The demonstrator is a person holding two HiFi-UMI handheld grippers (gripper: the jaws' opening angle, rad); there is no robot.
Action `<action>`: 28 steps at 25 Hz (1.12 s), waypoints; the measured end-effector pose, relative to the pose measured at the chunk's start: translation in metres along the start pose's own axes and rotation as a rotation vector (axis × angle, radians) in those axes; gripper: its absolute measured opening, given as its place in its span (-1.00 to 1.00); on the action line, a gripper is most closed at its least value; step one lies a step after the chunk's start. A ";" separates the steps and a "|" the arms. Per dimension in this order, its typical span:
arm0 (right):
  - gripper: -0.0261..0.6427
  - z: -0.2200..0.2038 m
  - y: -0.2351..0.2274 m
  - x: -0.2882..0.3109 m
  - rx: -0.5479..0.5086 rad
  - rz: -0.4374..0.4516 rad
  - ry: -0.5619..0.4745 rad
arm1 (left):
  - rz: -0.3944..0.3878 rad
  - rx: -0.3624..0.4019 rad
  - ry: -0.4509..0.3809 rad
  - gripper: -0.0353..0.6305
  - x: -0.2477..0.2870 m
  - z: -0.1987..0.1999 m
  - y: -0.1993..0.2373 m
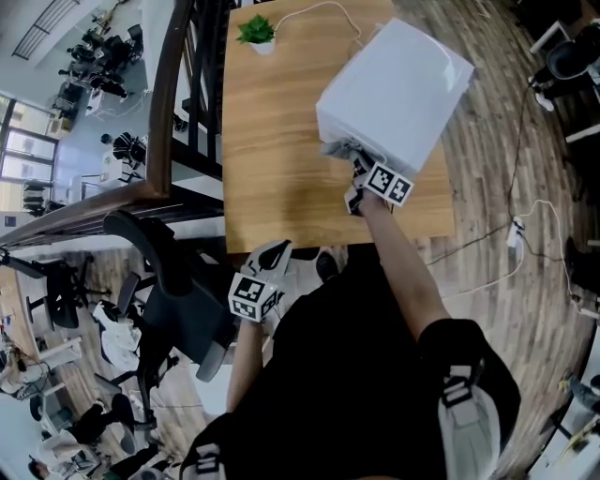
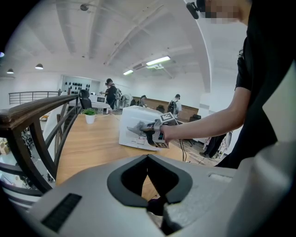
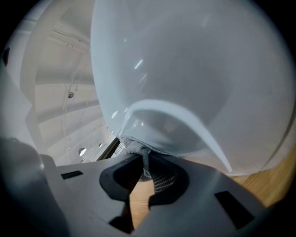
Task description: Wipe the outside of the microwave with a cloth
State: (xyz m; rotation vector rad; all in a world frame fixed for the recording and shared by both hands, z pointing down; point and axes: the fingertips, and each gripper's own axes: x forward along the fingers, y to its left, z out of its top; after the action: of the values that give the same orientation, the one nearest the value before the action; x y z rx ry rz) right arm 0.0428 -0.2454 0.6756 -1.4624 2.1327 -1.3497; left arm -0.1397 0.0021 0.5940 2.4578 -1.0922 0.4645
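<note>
A white microwave stands on the wooden table, near its right front corner. My right gripper is shut on a grey cloth and presses it against the microwave's front face. In the right gripper view the cloth is pinched between the jaws, with the glossy white microwave wall filling the picture. My left gripper hangs below the table's front edge, shut and with nothing in it. In the left gripper view the microwave, the cloth and the right gripper show ahead.
A small potted plant stands at the table's far left, and a white cable runs behind the microwave. A dark wooden railing borders the table's left side. An office chair stands to my left. Cables lie on the floor at the right.
</note>
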 end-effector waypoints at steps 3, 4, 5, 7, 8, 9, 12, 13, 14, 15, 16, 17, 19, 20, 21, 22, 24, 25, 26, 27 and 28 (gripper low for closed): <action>-0.81 0.001 -0.003 -0.007 0.006 -0.004 -0.007 | -0.012 0.005 -0.002 -0.89 0.002 0.000 -0.002; -0.81 0.001 -0.005 -0.010 0.007 -0.006 -0.009 | -0.015 0.007 -0.002 -0.89 0.002 0.000 -0.002; -0.81 0.002 -0.007 -0.013 0.008 -0.008 -0.012 | -0.019 0.012 -0.003 -0.89 0.003 0.000 -0.003; -0.80 0.003 -0.010 -0.019 0.012 -0.010 -0.016 | -0.028 0.026 -0.004 -0.89 0.005 -0.002 -0.005; -0.80 0.004 -0.012 -0.022 0.014 -0.011 -0.019 | -0.032 0.031 -0.004 -0.89 0.006 -0.003 -0.006; -0.80 0.004 -0.014 -0.025 0.016 -0.014 -0.022 | -0.035 0.034 -0.003 -0.89 0.007 -0.002 -0.007; -0.80 0.007 -0.019 -0.034 0.017 -0.027 -0.032 | -0.044 0.033 0.001 -0.89 0.007 0.004 -0.012; -0.80 0.008 -0.020 -0.038 0.022 -0.031 -0.037 | -0.050 0.034 0.001 -0.89 0.007 0.004 -0.014; -0.80 0.009 -0.021 -0.043 0.034 -0.033 -0.044 | -0.056 0.034 0.000 -0.89 0.008 0.004 -0.016; -0.80 0.011 -0.022 -0.048 0.051 -0.033 -0.053 | -0.061 0.033 0.001 -0.89 0.008 0.003 -0.017; -0.80 0.012 -0.023 -0.053 0.066 -0.031 -0.063 | -0.065 0.032 0.002 -0.89 0.009 0.002 -0.018; -0.80 0.014 -0.025 -0.058 0.075 -0.028 -0.071 | -0.067 0.033 0.002 -0.89 0.009 0.000 -0.019; -0.80 0.016 -0.028 -0.066 0.073 -0.029 -0.078 | -0.074 0.033 0.001 -0.89 0.012 -0.002 -0.019; -0.80 0.017 -0.030 -0.068 0.073 -0.032 -0.082 | -0.079 0.034 0.000 -0.89 0.014 -0.002 -0.019; -0.79 0.018 -0.033 -0.071 0.076 -0.036 -0.088 | -0.085 0.035 0.000 -0.89 0.015 -0.001 -0.020; -0.79 0.018 -0.036 -0.075 0.083 -0.041 -0.094 | -0.091 0.035 0.001 -0.89 0.017 -0.001 -0.022; -0.78 0.019 -0.040 -0.081 0.100 -0.046 -0.105 | -0.102 0.039 0.005 -0.89 0.020 -0.002 -0.024; -0.77 0.021 -0.041 -0.085 0.105 -0.048 -0.108 | -0.106 0.046 0.007 -0.89 0.021 -0.003 -0.025; -0.78 0.022 -0.042 -0.088 0.107 -0.052 -0.111 | -0.110 0.052 0.006 -0.89 0.022 -0.002 -0.026; -0.78 0.023 -0.044 -0.091 0.110 -0.054 -0.113 | -0.113 0.055 0.004 -0.89 0.023 -0.001 -0.028; -0.78 0.024 -0.045 -0.094 0.115 -0.053 -0.118 | -0.114 0.057 0.001 -0.89 0.024 0.001 -0.028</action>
State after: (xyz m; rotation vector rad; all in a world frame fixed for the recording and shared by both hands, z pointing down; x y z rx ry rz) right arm 0.1308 -0.1846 0.6692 -1.5230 1.9245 -1.3442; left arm -0.1028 0.0035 0.5976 2.5523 -0.9452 0.4668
